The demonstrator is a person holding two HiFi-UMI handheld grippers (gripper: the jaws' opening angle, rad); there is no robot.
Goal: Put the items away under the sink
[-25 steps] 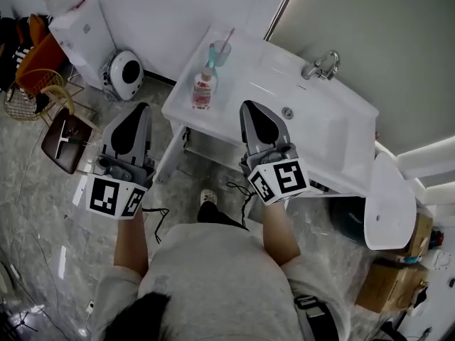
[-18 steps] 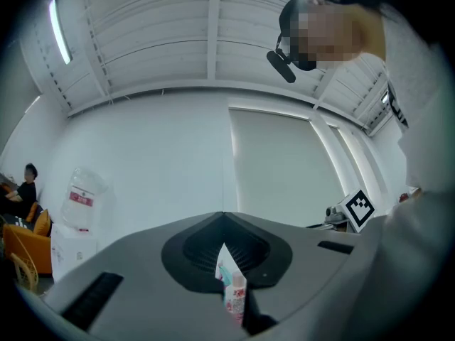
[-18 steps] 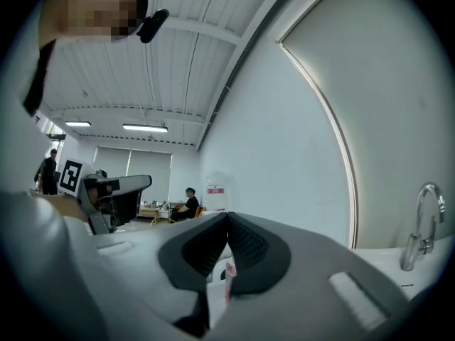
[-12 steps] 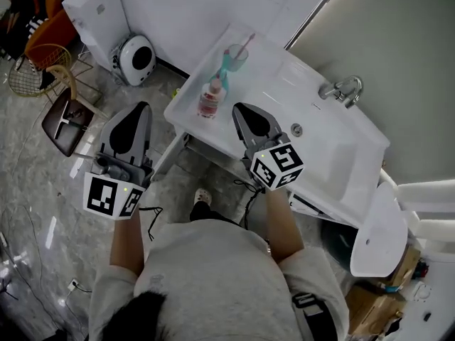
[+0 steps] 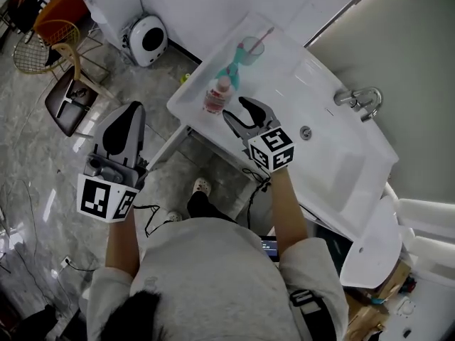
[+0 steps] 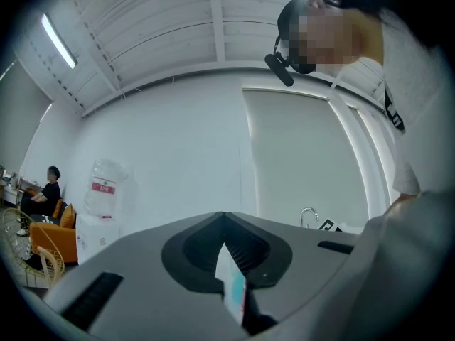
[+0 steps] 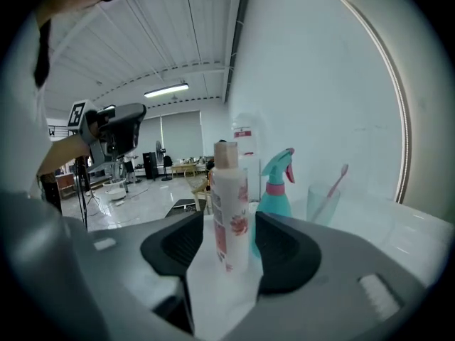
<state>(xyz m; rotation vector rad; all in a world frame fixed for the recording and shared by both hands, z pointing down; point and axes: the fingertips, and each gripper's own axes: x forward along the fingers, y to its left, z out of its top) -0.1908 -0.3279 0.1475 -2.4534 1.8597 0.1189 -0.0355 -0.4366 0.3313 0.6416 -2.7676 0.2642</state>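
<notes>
A white bottle [image 5: 215, 96] with a pink flower label and tan cap stands upright near the left end of the white sink counter [image 5: 284, 98]. Behind it stand a teal spray bottle [image 5: 231, 69] and a clear cup [image 5: 251, 48] holding a pink toothbrush. My right gripper [image 5: 234, 106] is just in front of the bottle; its jaws have just been opening. In the right gripper view the bottle [image 7: 229, 204] stands between the open jaws of the right gripper [image 7: 227, 227], pads apart from it, with the spray bottle [image 7: 279, 187] and cup [image 7: 323, 197] beyond. My left gripper [image 5: 132, 108] hangs shut and empty over the floor, left of the counter.
A faucet [image 5: 362, 98] and basin lie to the right on the counter. A brown chair [image 5: 67, 105], a round white device [image 5: 148, 30] and a wire chair [image 5: 39, 38] stand on the marble floor at left. A white toilet [image 5: 370, 247] is at lower right. Cables trail on the floor.
My right gripper has moved forward and down to the white bottle, and its jaws have gone from shut to open. The left gripper has sunk a little and stays shut.
</notes>
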